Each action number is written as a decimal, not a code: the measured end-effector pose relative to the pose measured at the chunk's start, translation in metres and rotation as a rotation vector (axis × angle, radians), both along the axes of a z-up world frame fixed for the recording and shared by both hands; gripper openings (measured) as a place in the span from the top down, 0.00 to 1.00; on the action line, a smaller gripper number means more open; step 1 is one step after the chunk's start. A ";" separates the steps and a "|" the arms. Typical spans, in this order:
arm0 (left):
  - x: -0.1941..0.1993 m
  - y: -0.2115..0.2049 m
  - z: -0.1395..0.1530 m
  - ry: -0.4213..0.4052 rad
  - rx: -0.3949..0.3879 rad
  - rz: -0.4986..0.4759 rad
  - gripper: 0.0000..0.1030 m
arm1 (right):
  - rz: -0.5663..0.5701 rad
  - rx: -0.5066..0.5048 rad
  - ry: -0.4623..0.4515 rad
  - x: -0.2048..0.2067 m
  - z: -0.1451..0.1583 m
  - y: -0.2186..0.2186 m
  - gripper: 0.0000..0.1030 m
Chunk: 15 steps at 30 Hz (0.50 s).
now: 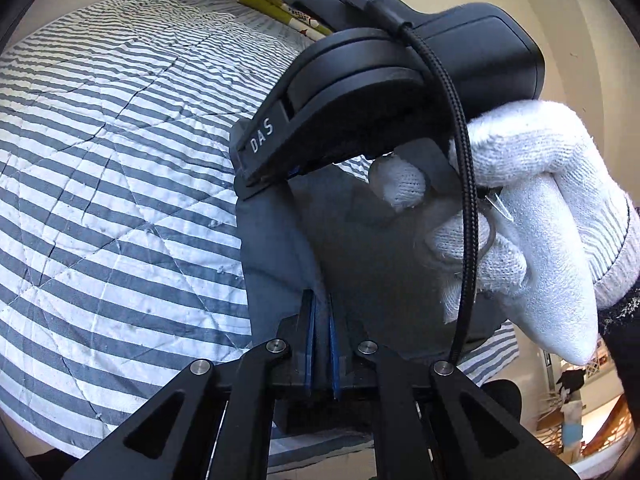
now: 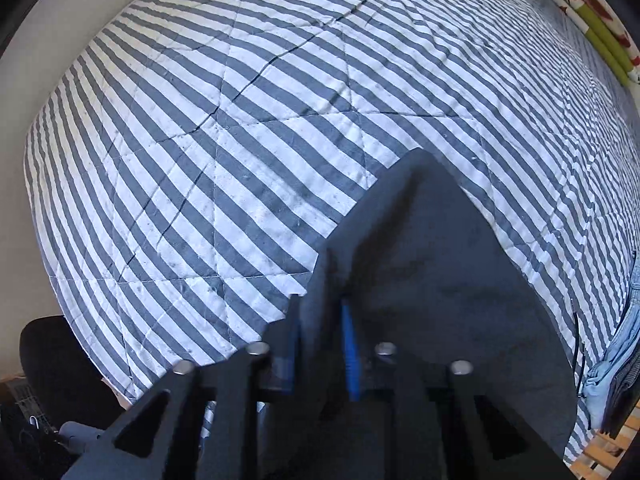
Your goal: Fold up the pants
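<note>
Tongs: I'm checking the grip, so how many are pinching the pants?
2: left tongs on the pants edge; right tongs on another edge.

The striped quilt [image 2: 248, 152] lies bare toward its far and left edges; pillows [image 2: 592, 20] line the far right edge, denim clothes [image 2: 616, 360] the near right.

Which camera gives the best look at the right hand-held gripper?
The left wrist view: the right hand-held gripper shows from outside, its whole black body gripped by a white-gloved hand, tips on the dark pants. The right wrist view shows only its own fingers from behind, closed on the pants.
</note>
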<state>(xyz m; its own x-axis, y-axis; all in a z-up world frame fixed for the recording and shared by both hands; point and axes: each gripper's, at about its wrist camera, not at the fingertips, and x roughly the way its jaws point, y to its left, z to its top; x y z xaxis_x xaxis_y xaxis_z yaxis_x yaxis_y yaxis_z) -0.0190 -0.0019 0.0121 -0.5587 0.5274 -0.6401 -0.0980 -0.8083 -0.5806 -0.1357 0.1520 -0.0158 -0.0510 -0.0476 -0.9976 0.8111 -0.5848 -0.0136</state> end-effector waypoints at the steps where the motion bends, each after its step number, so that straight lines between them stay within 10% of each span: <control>1: 0.000 0.003 0.004 0.003 0.008 -0.003 0.95 | -0.008 -0.022 -0.003 -0.001 0.004 0.006 0.95; 15: -0.037 0.182 0.087 0.162 -0.023 -0.290 0.95 | -0.279 -0.389 0.053 -0.044 0.116 0.198 0.97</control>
